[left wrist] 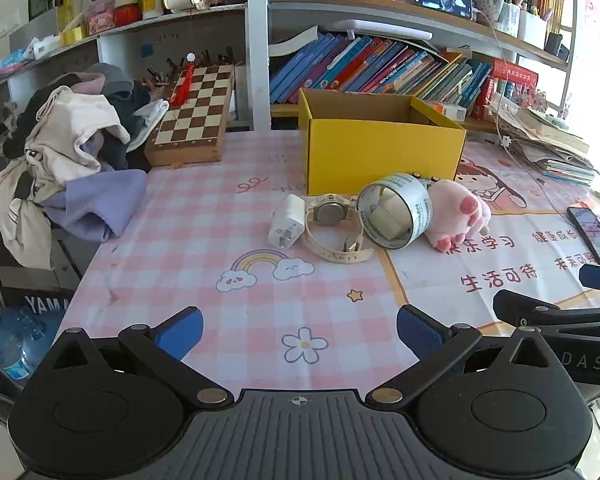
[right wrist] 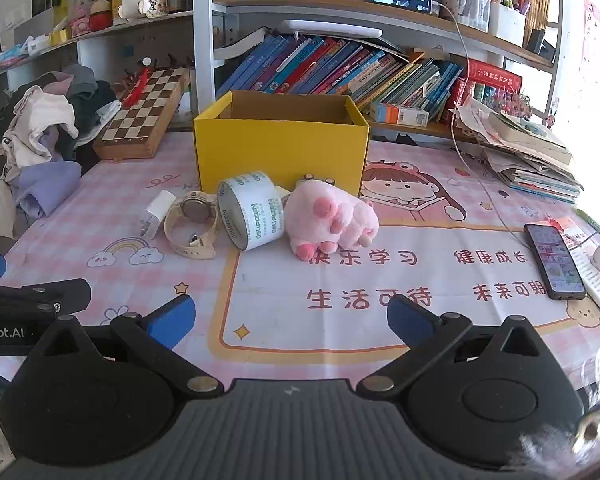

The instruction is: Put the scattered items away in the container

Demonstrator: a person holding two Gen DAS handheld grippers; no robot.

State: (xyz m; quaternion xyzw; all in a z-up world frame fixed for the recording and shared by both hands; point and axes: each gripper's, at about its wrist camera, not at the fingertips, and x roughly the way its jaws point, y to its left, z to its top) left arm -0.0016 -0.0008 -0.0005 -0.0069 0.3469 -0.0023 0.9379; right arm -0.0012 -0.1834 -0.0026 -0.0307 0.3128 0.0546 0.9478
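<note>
left tool [left wrist: 300, 334] spread wide, holding nothing | right tool [right wrist: 291, 322] same, spread and empty, we've got both low over the tabletop [right wrist: 340, 320] | charger [left wrist: 286, 221], watch [left wrist: 332, 228], tape roll [left wrist: 396, 210], pink plush paw [left wrist: 458, 212] bunched up just in front of the yellow box [left wrist: 380, 152] | box open on top

both the left gripper [left wrist: 300, 334] and the right gripper [right wrist: 291, 322] are matte black with ribbed grey centres, silver pivot screws, round side discs and blue-padded fingers [right wrist: 172, 320].
</note>
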